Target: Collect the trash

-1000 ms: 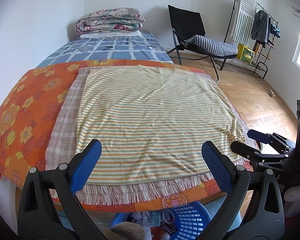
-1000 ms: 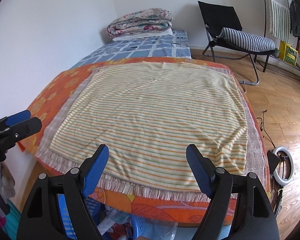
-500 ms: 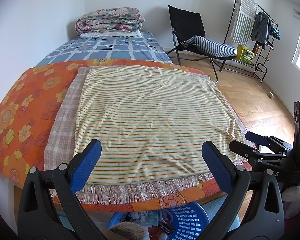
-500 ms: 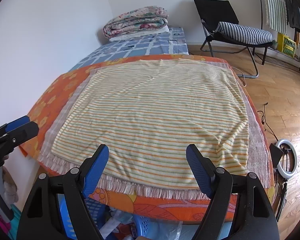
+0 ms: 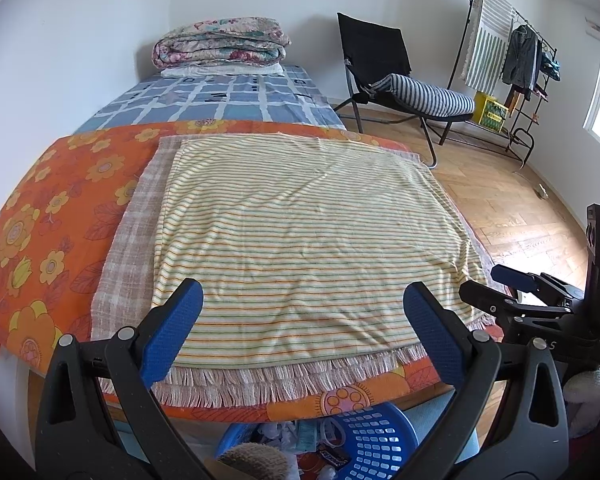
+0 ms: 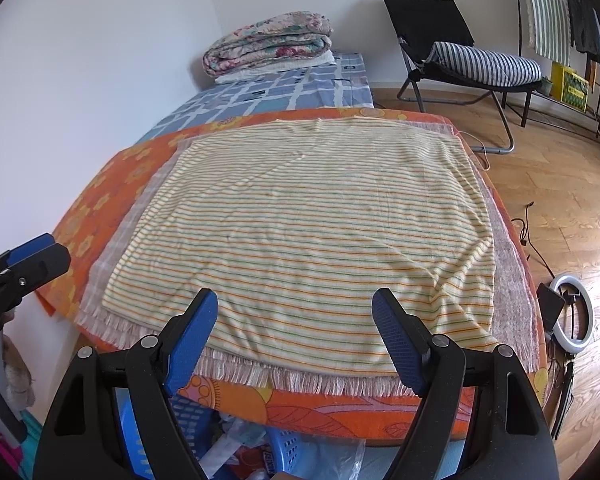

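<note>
Bed runs along the wall, blue checked sheet at the far end with a folded floral quilt on it. Near end covered by an orange flowered cloth; on that a fringed pinkish cloth, topped by a striped yellow cloth, lying flat, nothing on it.

Black folding chair with a striped cushion stands on the wood floor beyond; clothes rack behind it. Ring light on the floor beside the bed.

Blue perforated basket sits below the bed's near edge, partly hidden. Trash, crumpled wrappers and plastic, lies in it.

Left gripper: jaws wide apart, nothing between them. Right gripper: likewise spread, empty. Both hang above the near bed edge.
</note>
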